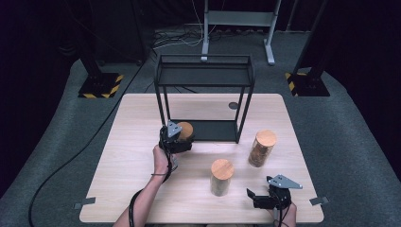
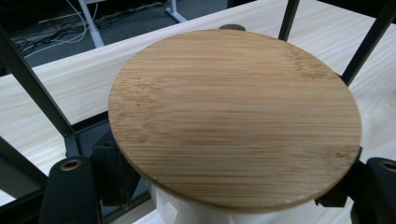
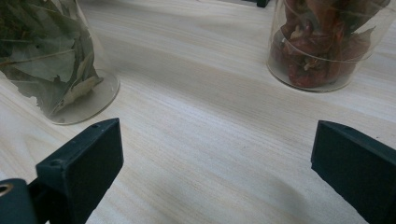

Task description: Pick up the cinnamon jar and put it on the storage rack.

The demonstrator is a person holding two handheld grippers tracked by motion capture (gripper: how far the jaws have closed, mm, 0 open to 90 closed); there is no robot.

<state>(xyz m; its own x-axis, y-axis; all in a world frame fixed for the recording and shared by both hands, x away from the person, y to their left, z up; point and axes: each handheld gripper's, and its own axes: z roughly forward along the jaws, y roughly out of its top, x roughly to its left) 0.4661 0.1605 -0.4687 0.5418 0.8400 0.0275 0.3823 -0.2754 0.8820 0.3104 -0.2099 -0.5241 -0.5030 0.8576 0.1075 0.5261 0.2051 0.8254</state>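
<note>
Spread across the middle of the high view, a pale wooden table on grey carpet. At 12 o'clock on it, a black wire-frame rack with 2 levels, the lower shelf flat on the tabletop. At 9 o'clock of that lower shelf, just at its left front post, a glass jar with a bamboo lid, clamped in the left gripper; from the left gripper view, lid seen from above and large, 2 black jaws pressed to the jar's sides below it, rack posts behind and table planks beyond. At 3 o'clock of the table, a jar of reddish dried pieces, upright, bamboo lid on, just outside the rack's right front post. Near the table's centre toward 5 o'clock, a jar of pale dried leaves, upright, lid on, well apart from the reddish jar. At 5 o'clock by the front edge, the right gripper, low over the table beside the leaf jar, jaws spread wide with nothing between them; in the right gripper view, bare wood between the 2 black jaws, the leaf jar at 10 o'clock and the reddish jar at 2 o'clock. At 1 o'clock behind the rack's lower shelf, a small dark round disc flat on the wood.
</note>
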